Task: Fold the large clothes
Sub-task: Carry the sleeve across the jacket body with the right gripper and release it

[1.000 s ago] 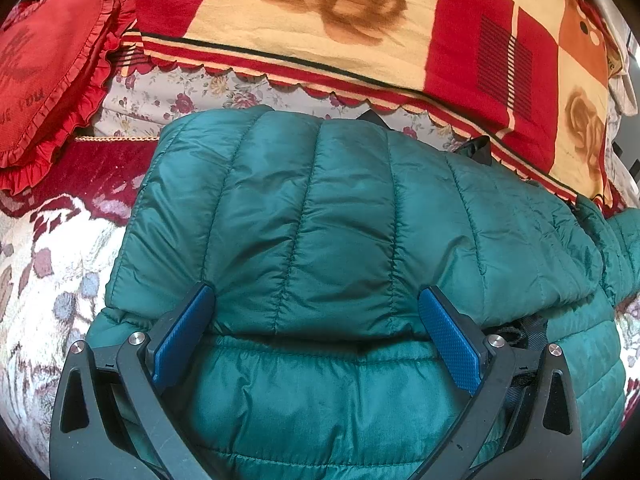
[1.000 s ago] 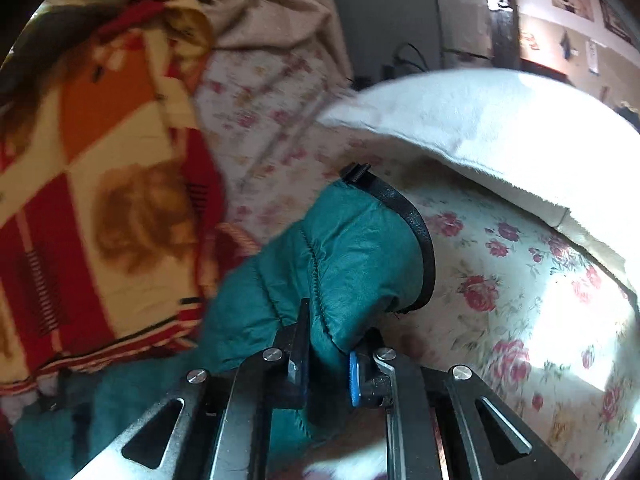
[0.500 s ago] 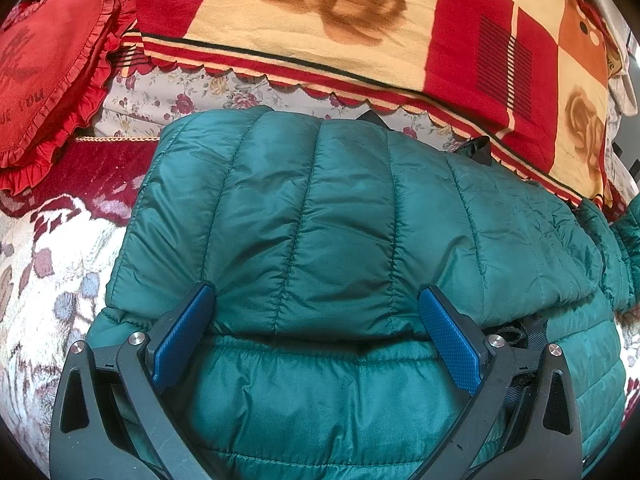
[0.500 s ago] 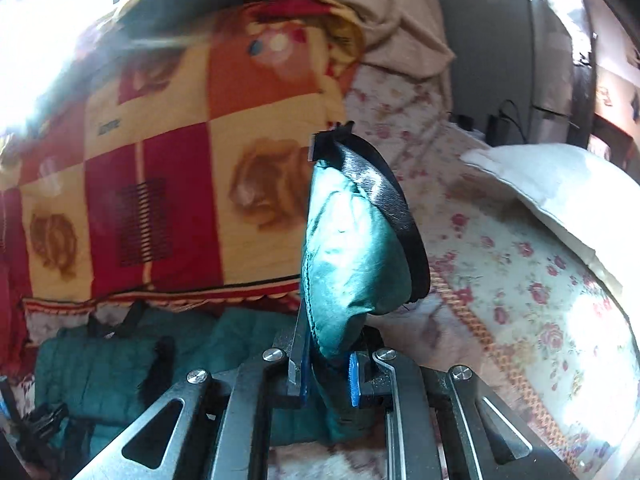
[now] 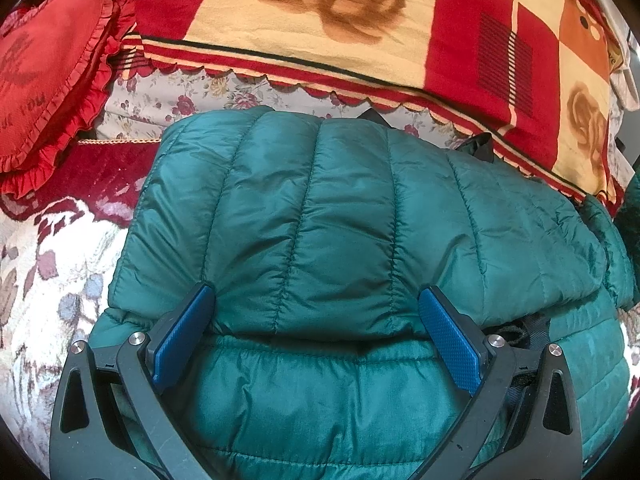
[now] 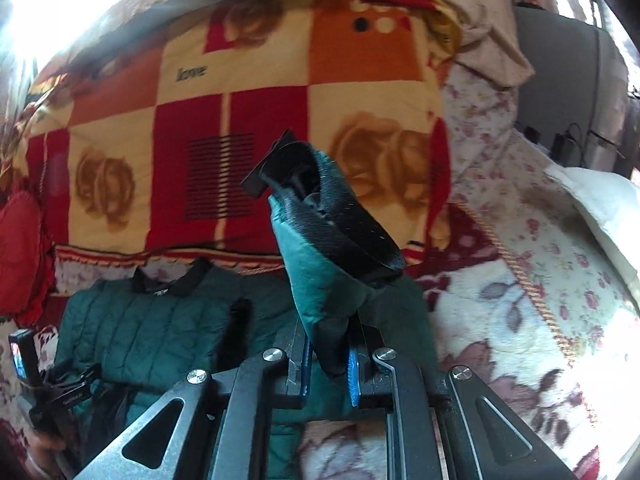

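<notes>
Floral bed [image 5: 48, 280], checked rose blanket [image 5: 320, 24] along top of frame, red frilled cushion [image 5: 44, 68] upper left. Right gripper [image 6: 328, 364], since half a second ago swung further left, clamped on lifted black-cuffed sleeve [image 6: 320, 264]. Left gripper [image 5: 316, 320] unmoved, spread wide over folded teal quilted jacket [image 5: 340, 220] mid-frame.

The left tool [image 5: 316, 332] has two black plastic arms with triangular cut-outs, round silver screws at the joints, and bright blue textured pads [image 5: 182, 334] on the inner faces of its fingers. The right tool [image 6: 328, 364] is built alike: black slotted arms, silver screw heads, thin blue pads [image 6: 353, 376]. At the lower left of the right view, a little skin of the person's hand [image 6: 42, 450] shows.
</notes>
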{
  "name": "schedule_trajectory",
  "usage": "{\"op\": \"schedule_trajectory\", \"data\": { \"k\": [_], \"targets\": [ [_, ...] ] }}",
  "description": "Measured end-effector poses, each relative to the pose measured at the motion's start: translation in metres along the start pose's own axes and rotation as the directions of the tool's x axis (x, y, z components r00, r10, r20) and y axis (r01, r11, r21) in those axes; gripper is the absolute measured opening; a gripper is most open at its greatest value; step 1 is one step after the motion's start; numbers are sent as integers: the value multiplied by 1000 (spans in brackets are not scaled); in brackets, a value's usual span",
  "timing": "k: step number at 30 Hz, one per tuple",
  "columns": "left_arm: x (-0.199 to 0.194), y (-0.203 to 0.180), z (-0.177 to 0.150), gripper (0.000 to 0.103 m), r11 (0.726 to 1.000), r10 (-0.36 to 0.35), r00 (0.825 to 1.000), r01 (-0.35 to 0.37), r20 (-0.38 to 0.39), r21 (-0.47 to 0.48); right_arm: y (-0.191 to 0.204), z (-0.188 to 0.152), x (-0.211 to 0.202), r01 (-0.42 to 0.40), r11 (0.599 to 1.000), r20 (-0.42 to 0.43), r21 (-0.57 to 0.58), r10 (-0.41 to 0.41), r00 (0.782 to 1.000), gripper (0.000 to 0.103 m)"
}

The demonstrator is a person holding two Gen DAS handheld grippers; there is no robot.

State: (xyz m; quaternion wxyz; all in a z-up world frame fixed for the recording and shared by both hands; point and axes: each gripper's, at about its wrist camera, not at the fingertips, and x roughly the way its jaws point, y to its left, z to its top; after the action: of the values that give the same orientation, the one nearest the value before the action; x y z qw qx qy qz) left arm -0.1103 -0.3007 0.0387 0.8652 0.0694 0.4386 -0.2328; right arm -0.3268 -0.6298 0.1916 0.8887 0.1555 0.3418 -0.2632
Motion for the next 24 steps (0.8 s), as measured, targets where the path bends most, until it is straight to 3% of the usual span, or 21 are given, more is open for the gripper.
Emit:
{"op": "schedule_trajectory", "data": {
  "k": [5,15,24],
  "targets": [
    [-13,2,4,102,1000,2,1000,-1,-26,16,31,0,3,-44,998,-25,-53,42,999,13],
    [-65,42,9,102,998,-2,999,5,53,-63,81,-5,21,-113,990,-74,-82,107,992,13],
    [-74,66,11,102,993,14,999,-8,47,-122,126,-5,28,-206,976,-114,-74,197,974,13]
  ]
}}
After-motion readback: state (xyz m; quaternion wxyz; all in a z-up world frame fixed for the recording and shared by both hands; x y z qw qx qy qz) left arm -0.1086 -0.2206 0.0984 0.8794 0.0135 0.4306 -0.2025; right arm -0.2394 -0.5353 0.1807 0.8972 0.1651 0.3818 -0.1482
